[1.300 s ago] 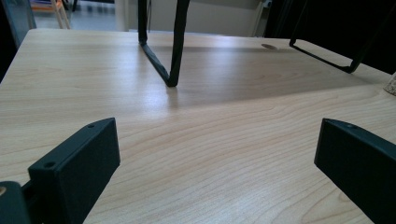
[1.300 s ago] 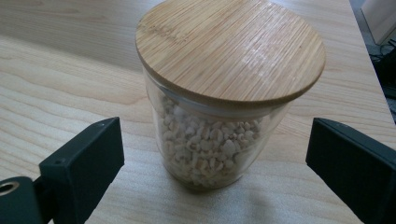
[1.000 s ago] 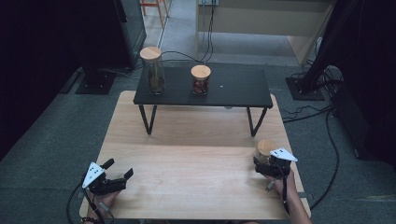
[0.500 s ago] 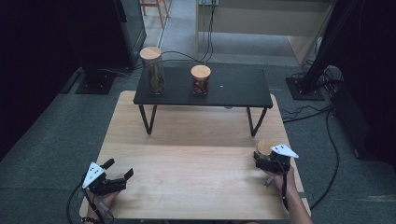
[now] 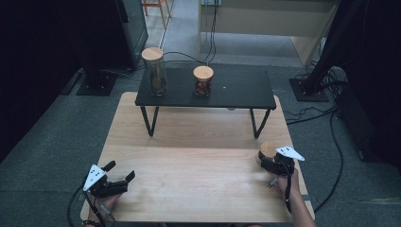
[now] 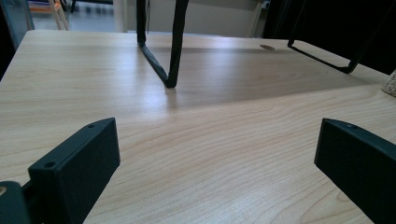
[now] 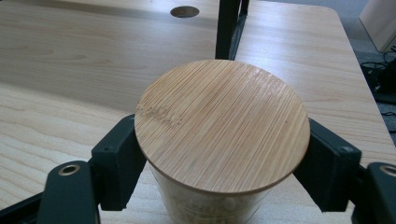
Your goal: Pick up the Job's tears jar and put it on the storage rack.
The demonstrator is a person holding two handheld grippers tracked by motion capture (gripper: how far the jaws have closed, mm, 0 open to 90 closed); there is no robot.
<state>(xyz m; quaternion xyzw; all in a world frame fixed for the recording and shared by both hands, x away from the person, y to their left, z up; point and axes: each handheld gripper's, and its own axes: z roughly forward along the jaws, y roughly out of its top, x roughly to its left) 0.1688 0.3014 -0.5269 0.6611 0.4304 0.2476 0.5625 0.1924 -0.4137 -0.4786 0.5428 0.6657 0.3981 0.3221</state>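
Note:
A small glass jar with a round bamboo lid (image 7: 222,126) stands near the right edge of the wooden table (image 5: 198,165); in the high view the jar (image 5: 268,148) is just ahead of a person's right hand. My right gripper (image 7: 219,161) has just been closing, and its black jaws now press on the jar's sides just under the lid. That right gripper (image 5: 265,161) rests low on the table. My left gripper (image 5: 120,171) lies at the near left corner, jaws wide apart. Between the left gripper (image 6: 217,154) jaws is only bare wood.
A low black shelf (image 5: 236,87) on thin metal legs (image 6: 173,46) spans the far half of the table. On it stand a tall lidded jar (image 5: 155,71) and a short lidded jar (image 5: 203,80). Cables and dark stands lie on the floor around.
The right gripper's jaws have closed onto the bamboo-lidded jar. Both hands stay where they were, and the left gripper is as before.

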